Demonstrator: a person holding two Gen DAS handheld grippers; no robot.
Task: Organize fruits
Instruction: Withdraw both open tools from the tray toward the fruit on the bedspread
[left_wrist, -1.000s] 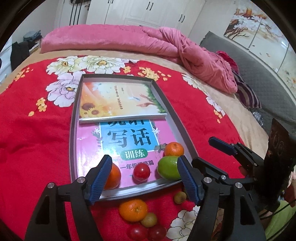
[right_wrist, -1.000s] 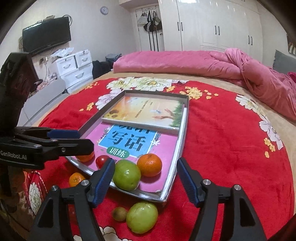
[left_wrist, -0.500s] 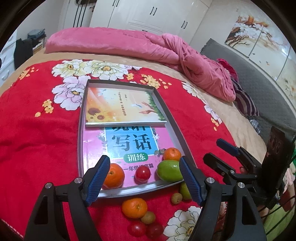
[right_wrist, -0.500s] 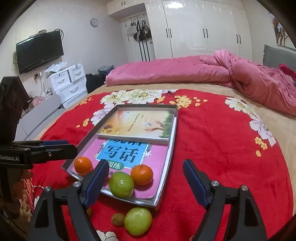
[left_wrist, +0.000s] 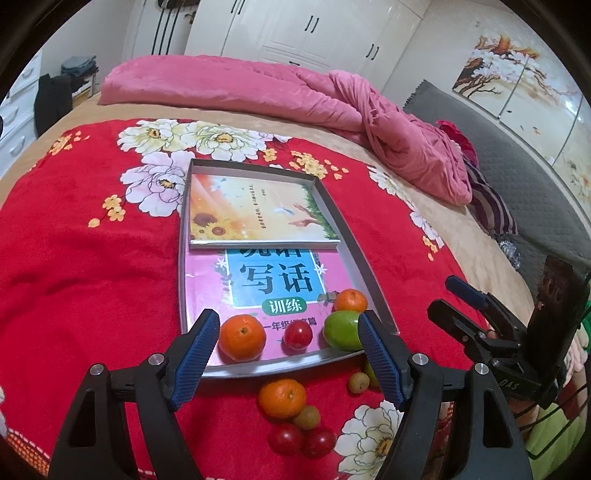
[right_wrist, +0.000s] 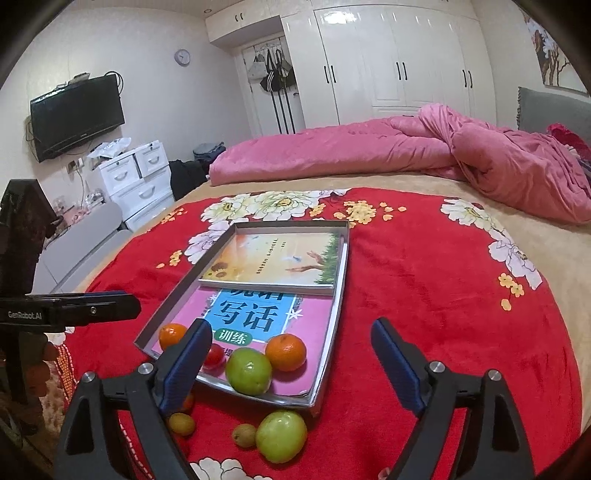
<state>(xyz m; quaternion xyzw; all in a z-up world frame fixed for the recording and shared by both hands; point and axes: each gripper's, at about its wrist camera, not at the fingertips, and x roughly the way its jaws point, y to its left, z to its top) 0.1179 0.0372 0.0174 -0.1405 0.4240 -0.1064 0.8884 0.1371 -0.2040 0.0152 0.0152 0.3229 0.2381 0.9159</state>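
Observation:
A metal tray lies on the red flowered blanket with two books in it. On its near end sit two oranges, a cherry tomato and a green fruit. In front of the tray on the blanket lie an orange, two tomatoes, small brown fruits and a green fruit. My left gripper is open and empty above the tray's near edge. My right gripper is open and empty too.
A pink quilt is bunched at the far side of the bed. The right gripper shows at the right of the left wrist view. White drawers and a TV stand left of the bed.
Both grippers have pulled back and risen, so the tray and fruits look smaller and farther. Both stay open. No fruit has moved.

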